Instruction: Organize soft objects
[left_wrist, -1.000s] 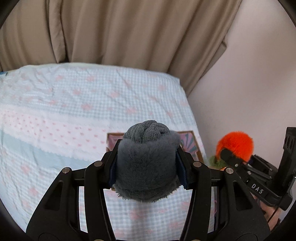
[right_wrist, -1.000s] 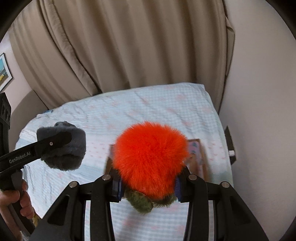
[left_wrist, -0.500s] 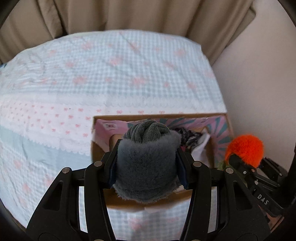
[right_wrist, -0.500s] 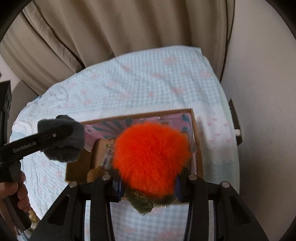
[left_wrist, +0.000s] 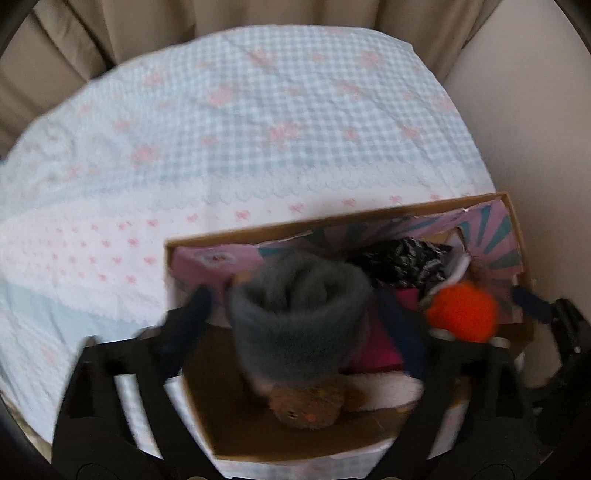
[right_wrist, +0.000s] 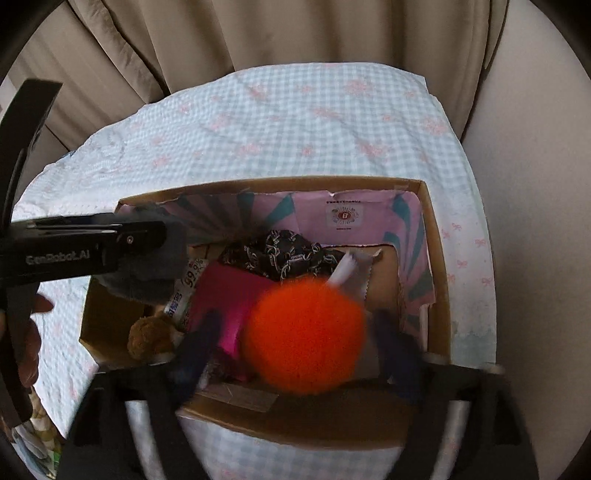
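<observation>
A grey fuzzy roll (left_wrist: 299, 317) sits between my left gripper's (left_wrist: 303, 314) spread jaws, over the open cardboard box (left_wrist: 332, 223); it also shows in the right wrist view (right_wrist: 147, 273). An orange fluffy ball (right_wrist: 304, 336) sits between my right gripper's (right_wrist: 299, 332) spread jaws, over the box (right_wrist: 437, 258); it also shows in the left wrist view (left_wrist: 461, 312). Both jaw pairs stand wider than the toys. The frames are blurred by motion.
The box holds a brown plush (left_wrist: 308, 406), a pink cloth (right_wrist: 229, 295), a black patterned cloth (right_wrist: 284, 253) and a white packet (right_wrist: 183, 293). It stands on a blue checked bedspread (left_wrist: 258, 129). Curtains (right_wrist: 258, 37) hang behind; a wall (right_wrist: 535, 184) is at right.
Both grippers moved forward and down over the box, and both jaw pairs have spread open from the grey roll and the orange ball. The box interior has come into full view.
</observation>
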